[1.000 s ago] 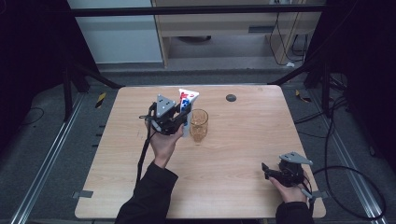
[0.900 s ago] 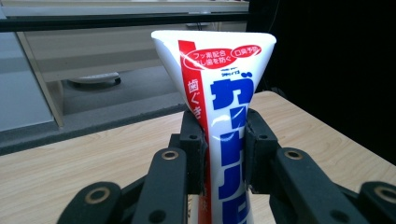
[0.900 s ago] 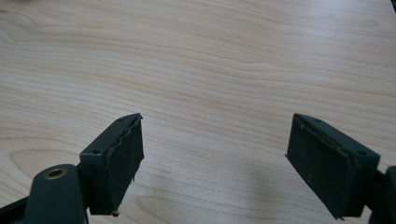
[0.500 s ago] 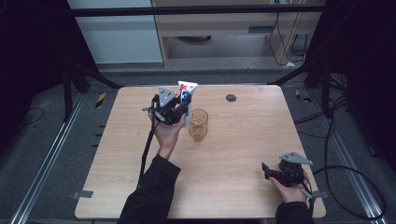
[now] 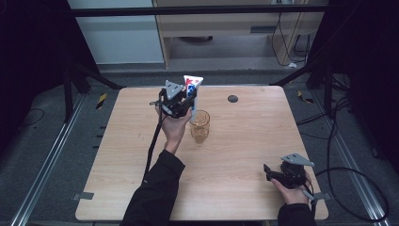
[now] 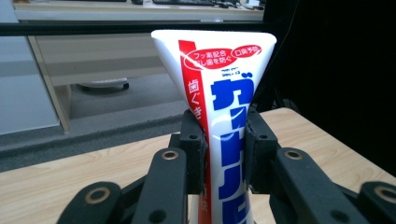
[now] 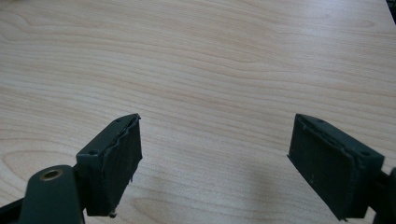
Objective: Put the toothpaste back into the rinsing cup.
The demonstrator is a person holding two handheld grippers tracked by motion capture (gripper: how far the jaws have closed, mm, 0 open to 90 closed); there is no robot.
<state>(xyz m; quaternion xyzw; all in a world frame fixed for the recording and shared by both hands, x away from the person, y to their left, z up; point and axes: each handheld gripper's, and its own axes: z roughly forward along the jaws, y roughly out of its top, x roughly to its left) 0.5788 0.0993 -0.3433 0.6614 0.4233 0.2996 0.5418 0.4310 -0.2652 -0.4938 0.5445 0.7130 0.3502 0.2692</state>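
Your left gripper (image 5: 188, 96) clamped on upright toothpaste tube (image 6: 224, 107), held above table (image 5: 244, 141) beside amber glass cup (image 5: 200, 125), cup contents unclear, your right gripper (image 7: 215, 158) jaws apart over bare wood.

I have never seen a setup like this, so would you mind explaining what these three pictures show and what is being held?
A person sits at a wooden table, holding a hand-held gripper in each hand. One picture looks down from above the table; the other two come from cameras riding on each gripper, looking along its black jaws. The left hand-held gripper is shut on an upright toothpaste tube, raised beside an amber glass standing on the table. The right hand-held gripper is open, low over bare wood near the table's front edge. A small dark disc lies toward the far side.
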